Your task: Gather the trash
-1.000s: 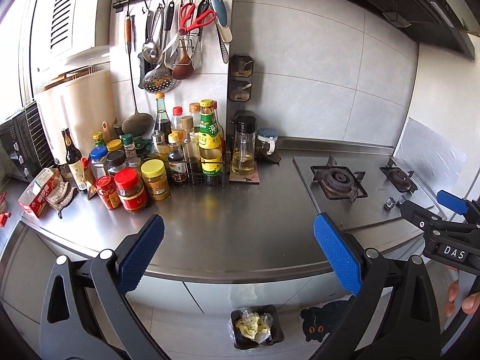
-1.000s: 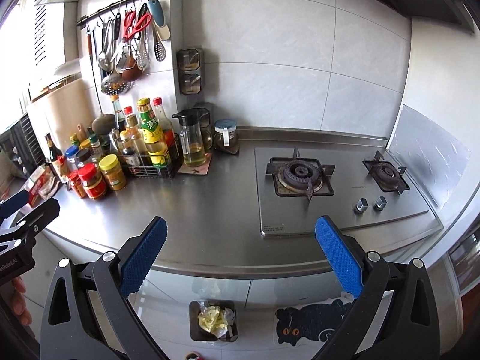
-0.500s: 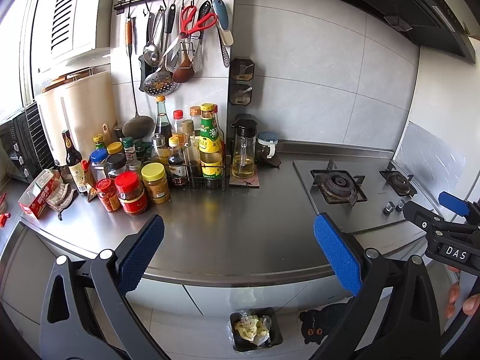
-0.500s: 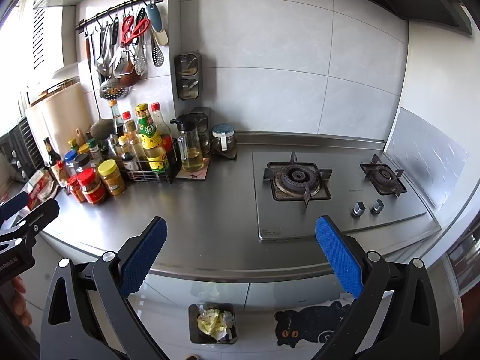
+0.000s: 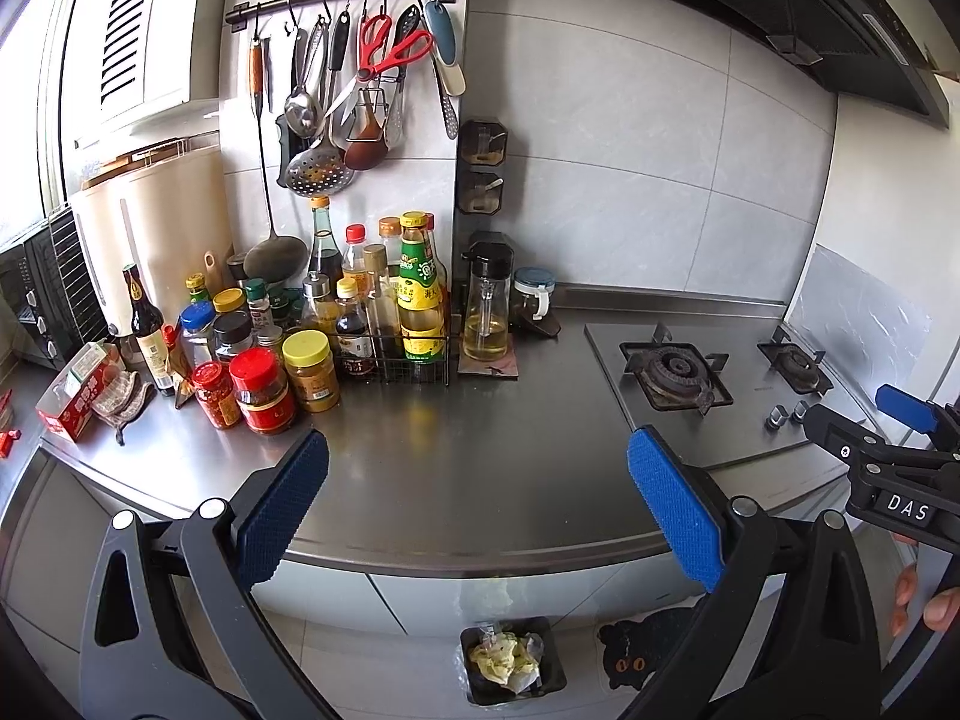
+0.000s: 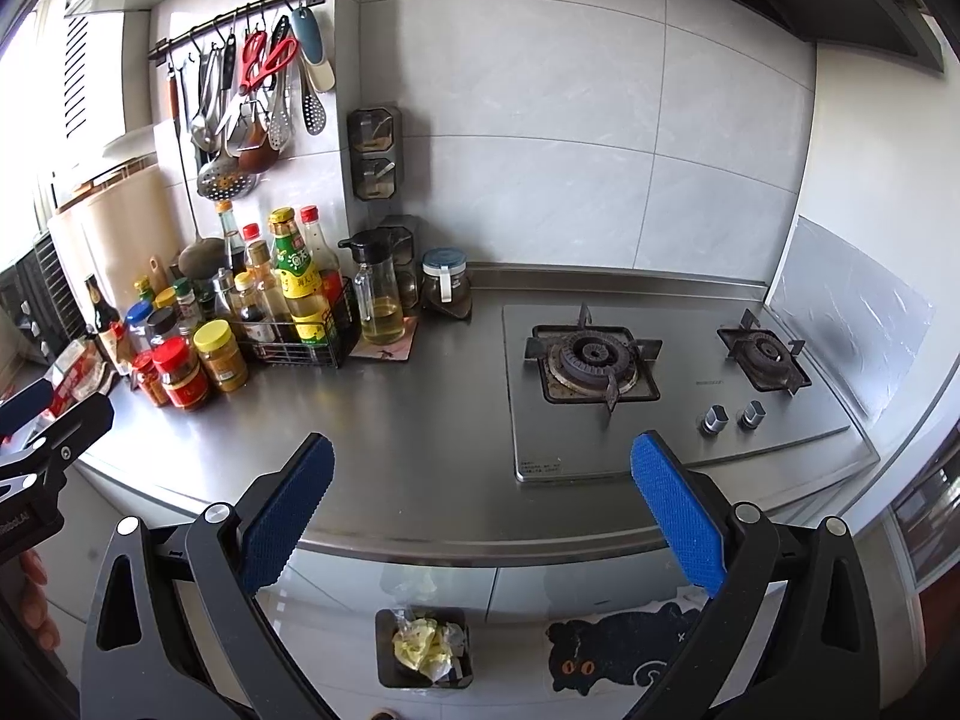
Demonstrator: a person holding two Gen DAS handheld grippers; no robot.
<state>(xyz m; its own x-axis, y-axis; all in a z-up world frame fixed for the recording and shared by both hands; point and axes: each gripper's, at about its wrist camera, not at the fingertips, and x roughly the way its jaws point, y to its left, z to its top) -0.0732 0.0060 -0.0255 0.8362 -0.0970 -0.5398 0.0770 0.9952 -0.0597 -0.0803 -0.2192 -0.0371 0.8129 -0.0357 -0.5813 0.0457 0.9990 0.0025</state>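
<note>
change: both my views have pulled back a little from the bench (image 5: 456, 480), bin lower in frame | jaws: left gripper (image 5: 477, 516) and right gripper (image 6: 480, 516) both spread wide, empty | trash: crumpled yellow-white wads in the black bin (image 6: 384, 654) on the floor, below and between my jaws; bench in front of them bare

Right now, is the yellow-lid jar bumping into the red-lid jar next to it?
Cannot tell. In the left wrist view the yellow-lid jar and red-lid jar overlap with no gap showing; the right wrist view shows the same overlap, so neither settles contact.
</note>
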